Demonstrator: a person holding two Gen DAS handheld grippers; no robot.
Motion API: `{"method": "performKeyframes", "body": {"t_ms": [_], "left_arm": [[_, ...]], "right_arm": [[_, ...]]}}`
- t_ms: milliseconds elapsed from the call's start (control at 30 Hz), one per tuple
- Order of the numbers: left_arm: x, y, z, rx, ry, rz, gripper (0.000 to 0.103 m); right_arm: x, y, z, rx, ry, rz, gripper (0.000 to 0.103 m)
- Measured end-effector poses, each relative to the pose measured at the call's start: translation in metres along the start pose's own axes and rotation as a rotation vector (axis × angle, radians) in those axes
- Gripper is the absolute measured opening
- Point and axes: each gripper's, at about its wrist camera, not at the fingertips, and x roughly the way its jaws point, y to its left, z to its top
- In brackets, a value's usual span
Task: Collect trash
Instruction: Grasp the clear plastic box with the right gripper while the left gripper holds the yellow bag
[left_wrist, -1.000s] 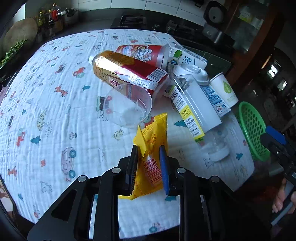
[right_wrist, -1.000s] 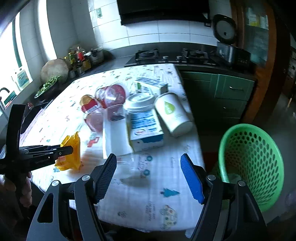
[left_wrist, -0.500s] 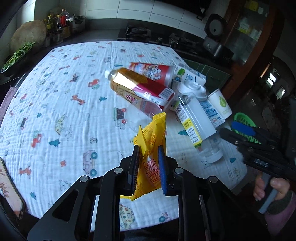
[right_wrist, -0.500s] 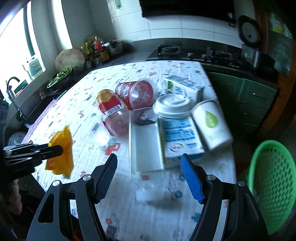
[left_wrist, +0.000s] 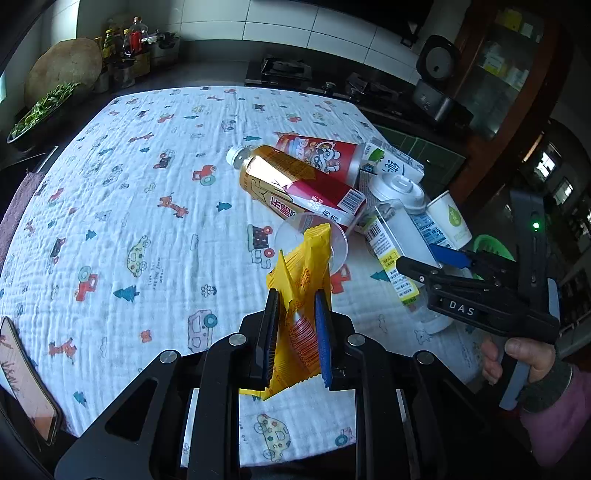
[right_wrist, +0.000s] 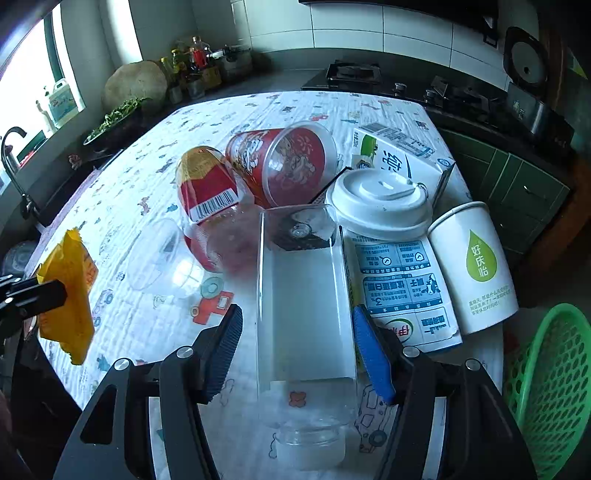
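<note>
My left gripper (left_wrist: 295, 314) is shut on a yellow snack wrapper (left_wrist: 301, 288) and holds it above the table's near edge; the wrapper also shows at the left in the right wrist view (right_wrist: 68, 291). My right gripper (right_wrist: 295, 336) is open, its jaws on either side of a clear square plastic bottle (right_wrist: 304, 306) lying on the table, not touching it. The right gripper shows in the left wrist view (left_wrist: 443, 266). A green basket (right_wrist: 550, 391) stands off the table's right edge.
On the printed tablecloth (left_wrist: 129, 206) lie a red-labelled drink bottle (left_wrist: 295, 184), a red cup (right_wrist: 284, 162), a clear cup (right_wrist: 166, 258), a milk carton (right_wrist: 402, 291), a white paper cup (right_wrist: 476, 266), a white lid (right_wrist: 380, 199). A phone (left_wrist: 22, 373) lies at the near left.
My left gripper has lifted and drawn back with the wrapper. My right gripper has moved in over the table so its open jaws flank the clear bottle.
</note>
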Motion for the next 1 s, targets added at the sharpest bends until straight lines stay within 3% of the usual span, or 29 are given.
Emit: {"method": "performKeyframes", "body": {"t_ms": [100,600,1000], "left_arm": [[0.001,-0.002,0.002,0.005,0.0,-0.002,0.018],[0.0,-0.02,0.017,0.043,-0.02,-0.014,0.018],[0.003,-0.073,0.034,0.163,-0.039,-0.102,0.018]], "right_arm": [[0.001,0.001,-0.001,0.001,0.016,0.017,0.054],[0.004,0.007,-0.01,-0.006,0.023,0.042,0.055],[-0.062,-0.023,-0.042,0.108,-0.057,0.078,0.054]]}}
